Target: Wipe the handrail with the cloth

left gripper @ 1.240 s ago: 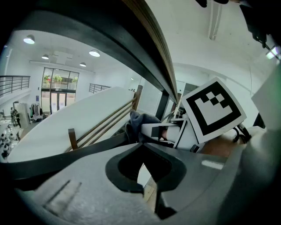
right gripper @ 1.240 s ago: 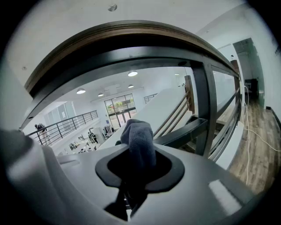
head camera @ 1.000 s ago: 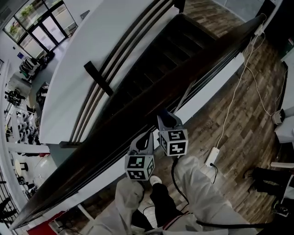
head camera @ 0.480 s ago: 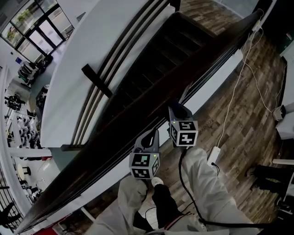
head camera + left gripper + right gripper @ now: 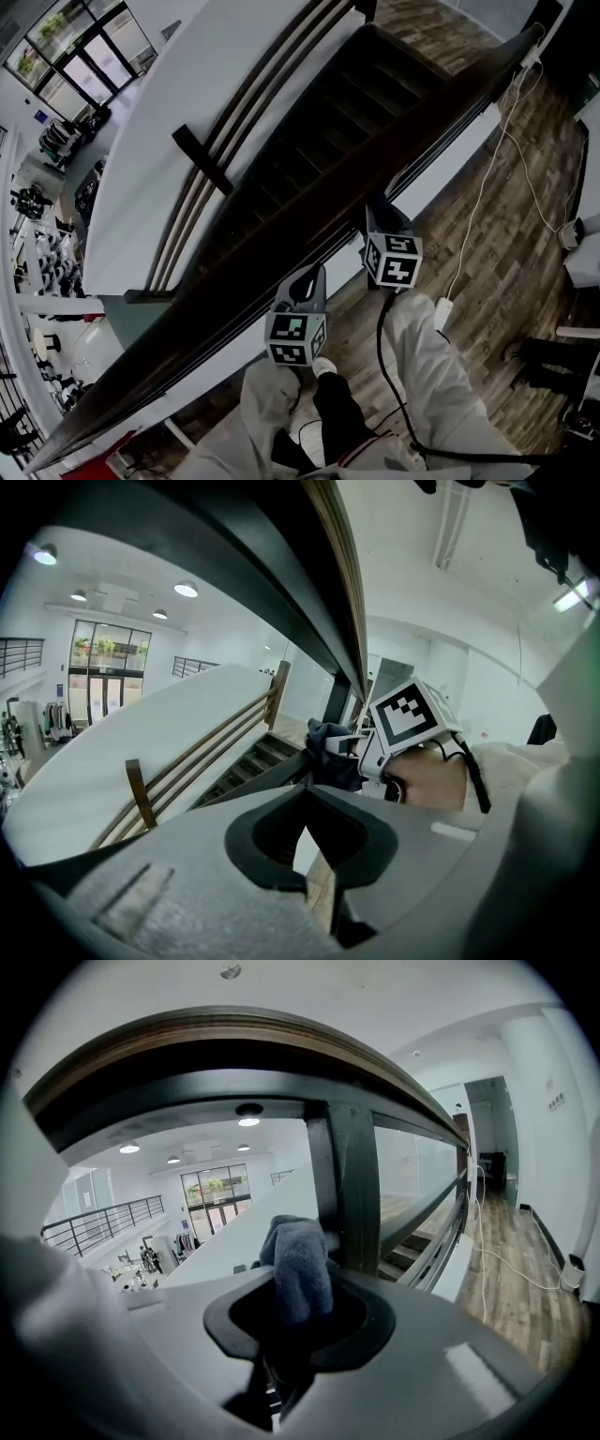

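The dark wooden handrail (image 5: 281,225) runs diagonally from the lower left to the upper right of the head view. In the right gripper view it arches overhead as a brown rail (image 5: 234,1030), above a dark baluster (image 5: 352,1185). My right gripper (image 5: 298,1309) is shut on a grey cloth (image 5: 300,1265), which sticks up just under the rail beside the baluster. From the head, the right gripper (image 5: 380,211) sits tucked against the rail's near side. My left gripper (image 5: 302,279) hangs lower left of it, shut and holding nothing (image 5: 305,832). It looks towards the right gripper's marker cube (image 5: 409,714) and the cloth (image 5: 328,752).
A staircase (image 5: 356,84) drops beyond the rail, with a second railing (image 5: 202,159) on a white wall. The wood floor on the near side carries a white cable (image 5: 487,178) and a power strip (image 5: 442,314). The person's light trouser legs (image 5: 422,375) fill the bottom.
My right gripper, with the cloth in it, has slid up and to the right along the handrail. The left gripper shifted slightly right, then held still.
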